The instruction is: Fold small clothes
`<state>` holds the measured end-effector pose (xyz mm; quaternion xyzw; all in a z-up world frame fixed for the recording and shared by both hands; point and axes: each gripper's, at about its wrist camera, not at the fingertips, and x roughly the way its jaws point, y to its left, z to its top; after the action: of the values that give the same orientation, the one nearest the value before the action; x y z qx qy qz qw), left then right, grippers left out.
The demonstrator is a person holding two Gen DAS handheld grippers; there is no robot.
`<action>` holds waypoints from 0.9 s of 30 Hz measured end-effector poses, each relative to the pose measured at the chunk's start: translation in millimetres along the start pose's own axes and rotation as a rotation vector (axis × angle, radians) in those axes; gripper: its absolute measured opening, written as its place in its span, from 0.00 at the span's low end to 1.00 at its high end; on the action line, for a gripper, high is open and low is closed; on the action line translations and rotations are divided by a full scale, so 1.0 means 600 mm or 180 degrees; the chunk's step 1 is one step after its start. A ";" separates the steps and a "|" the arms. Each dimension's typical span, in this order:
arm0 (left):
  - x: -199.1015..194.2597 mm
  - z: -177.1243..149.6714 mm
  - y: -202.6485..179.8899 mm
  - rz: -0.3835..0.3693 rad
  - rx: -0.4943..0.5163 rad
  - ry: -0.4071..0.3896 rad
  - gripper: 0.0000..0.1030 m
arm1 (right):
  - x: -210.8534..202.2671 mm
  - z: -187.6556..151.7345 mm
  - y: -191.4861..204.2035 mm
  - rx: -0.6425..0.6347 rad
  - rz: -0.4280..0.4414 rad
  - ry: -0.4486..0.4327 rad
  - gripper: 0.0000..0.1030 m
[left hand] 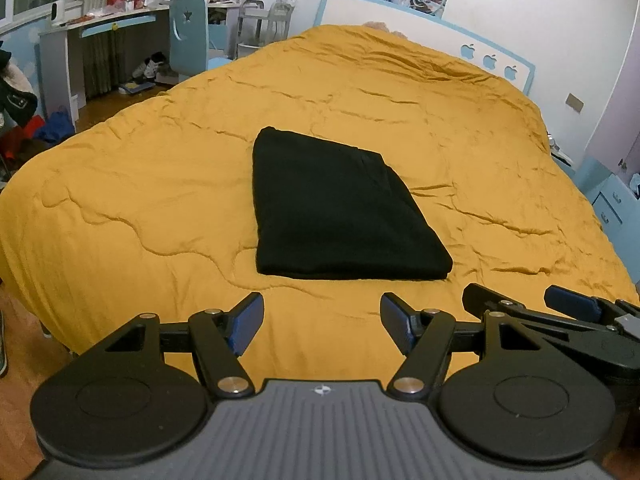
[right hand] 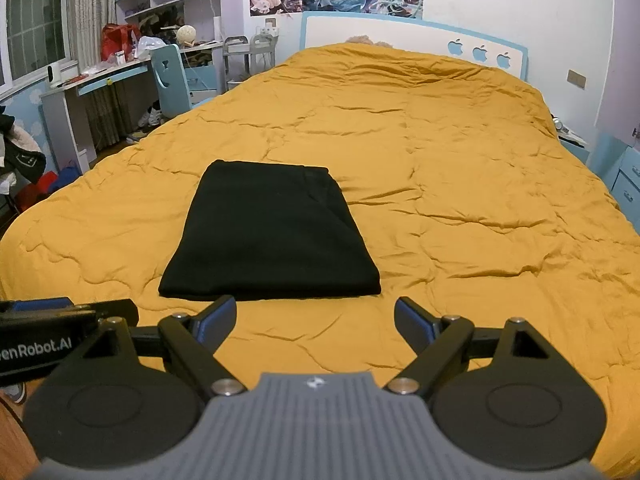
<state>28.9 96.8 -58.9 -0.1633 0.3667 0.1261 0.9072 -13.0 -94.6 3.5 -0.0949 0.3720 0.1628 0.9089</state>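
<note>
1. Two grippers sit low in my frames, both over the near edge of the mustard-yellow quilted bedspread (left hand: 160, 184) and both short of the cloth.
2. In the left wrist view, my left gripper (left hand: 322, 328) fills the bottom centre; its blue-padded fingers (left hand: 248, 326) stand spread wide apart with only bedspread between them.
3. In the right wrist view, my right gripper (right hand: 315, 322) is in the same spot at the bottom centre, its fingers likewise spread and holding nothing.
4. Each tool shows in the other's camera: the right one pokes in at the lower right of the left view, and the left one enters at the lower left edge of the right view, just beside the right gripper's left linkage.
5. The black folded garment, a flat rectangular stack of soft fabric (left hand: 336, 208), lies on the bedspread in the middle of the left view, its near edge just above the fingertips in the frame and not touching them.
6. In the right view the garment (right hand: 268, 236) sits left of centre, its near edge just above the left fingertip.
7. At the top of both views I see a white headboard with light-blue trim and apple cut-outs (right hand: 400, 36).
8. At the upper left stands a cluttered white and blue desk (left hand: 100, 28) with a blue chair (right hand: 170, 80) beside it.
</note>
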 end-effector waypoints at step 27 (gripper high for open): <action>0.008 -0.002 -0.010 0.0058 0.0029 0.0066 0.76 | 0.002 -0.004 0.001 -0.0020 -0.0056 0.0044 0.80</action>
<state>33.6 91.3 -61.9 -0.1572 0.3782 0.1311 0.9028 -13.6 -94.6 0.8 -0.1023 0.3769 0.1553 0.9074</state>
